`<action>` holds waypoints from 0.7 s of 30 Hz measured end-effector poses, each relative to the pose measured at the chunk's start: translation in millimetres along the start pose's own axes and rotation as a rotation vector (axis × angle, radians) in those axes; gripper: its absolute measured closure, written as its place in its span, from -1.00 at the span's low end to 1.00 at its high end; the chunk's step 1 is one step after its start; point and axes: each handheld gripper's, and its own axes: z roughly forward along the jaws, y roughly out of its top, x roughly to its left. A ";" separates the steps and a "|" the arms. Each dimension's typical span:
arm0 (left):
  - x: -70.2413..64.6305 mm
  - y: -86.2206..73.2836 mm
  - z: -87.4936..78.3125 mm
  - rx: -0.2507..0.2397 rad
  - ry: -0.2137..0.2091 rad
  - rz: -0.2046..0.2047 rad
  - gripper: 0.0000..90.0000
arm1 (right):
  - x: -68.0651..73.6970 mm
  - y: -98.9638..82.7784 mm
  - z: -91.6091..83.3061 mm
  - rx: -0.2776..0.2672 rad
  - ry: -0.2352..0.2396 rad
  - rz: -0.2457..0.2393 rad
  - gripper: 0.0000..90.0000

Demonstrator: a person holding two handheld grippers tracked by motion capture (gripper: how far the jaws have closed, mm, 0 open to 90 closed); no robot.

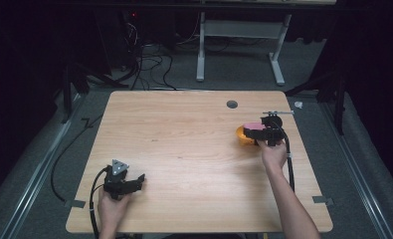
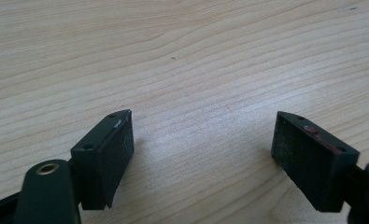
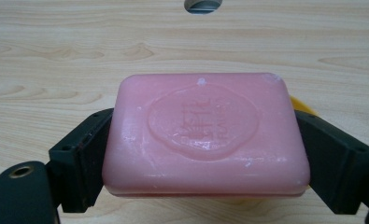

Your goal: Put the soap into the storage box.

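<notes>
In the high view, the right gripper (image 1: 257, 132) is at the far right part of the table (image 1: 184, 149), and the pink soap (image 1: 253, 126) sits between its jaws, over an orange dish (image 1: 241, 135); the left gripper (image 1: 134, 181) rests near the front left edge, well apart from the soap. In the left gripper view, the jaws are spread wide over bare wood. In the right gripper view, the right gripper (image 3: 205, 154) pinches the soap (image 3: 205, 135) on both short sides; a yellow-orange edge (image 3: 303, 105) shows behind it.
</notes>
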 end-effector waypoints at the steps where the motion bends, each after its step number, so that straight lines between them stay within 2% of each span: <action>1: 0.0 0.0 0.0 0.000 0.000 0.000 -0.52 | -1.1 -0.4 3.6 0.011 -0.012 0.003 -0.70; 21: -0.8 0.1 0.3 0.001 0.005 0.004 -0.53 | -5.4 -1.2 23.4 0.035 -0.050 0.030 -0.70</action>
